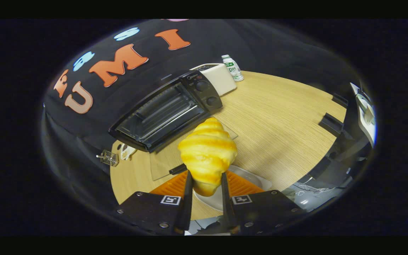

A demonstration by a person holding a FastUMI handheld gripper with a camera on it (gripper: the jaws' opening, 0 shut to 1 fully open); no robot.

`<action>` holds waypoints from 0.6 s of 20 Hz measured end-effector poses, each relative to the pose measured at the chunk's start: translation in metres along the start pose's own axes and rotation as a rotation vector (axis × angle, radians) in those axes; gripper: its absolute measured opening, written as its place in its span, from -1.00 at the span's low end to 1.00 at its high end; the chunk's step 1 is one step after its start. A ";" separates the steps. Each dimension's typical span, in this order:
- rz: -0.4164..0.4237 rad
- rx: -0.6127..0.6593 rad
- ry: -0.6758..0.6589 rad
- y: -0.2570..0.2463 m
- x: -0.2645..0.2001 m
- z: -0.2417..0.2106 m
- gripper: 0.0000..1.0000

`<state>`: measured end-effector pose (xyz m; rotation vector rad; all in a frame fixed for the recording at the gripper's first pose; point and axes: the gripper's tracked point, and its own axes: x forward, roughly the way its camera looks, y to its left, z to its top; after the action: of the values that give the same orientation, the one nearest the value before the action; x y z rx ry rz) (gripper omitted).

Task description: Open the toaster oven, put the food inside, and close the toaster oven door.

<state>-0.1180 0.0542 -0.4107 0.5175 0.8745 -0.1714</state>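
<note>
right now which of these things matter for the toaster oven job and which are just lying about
For the job:
- croissant, gripped between the gripper fingers
- toaster oven, glass door already down
- white plate under the croissant

Lying about:
- small bottle
- white box beside the oven
- small wire rack

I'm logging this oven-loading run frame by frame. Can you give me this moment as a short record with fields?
tool: shut on croissant, both fingers pressing its lower end
croissant: held up above the white plate
toaster oven: beyond the fingers, door open, glass lying flat on the wooden table
oven inside: wire rack visible, no food on it
behind oven: white appliance, small bottle
step left: put croissant in, close door
</note>
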 end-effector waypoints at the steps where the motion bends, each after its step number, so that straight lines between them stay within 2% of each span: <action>1: 0.026 0.017 0.004 0.008 0.004 0.005 -0.25; 6: 0.134 0.057 -0.012 0.048 0.027 0.037 -0.25; 12: 0.189 0.086 0.028 0.081 0.073 0.061 -0.25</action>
<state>-0.0010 0.0987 -0.4054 0.6807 0.8427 -0.0292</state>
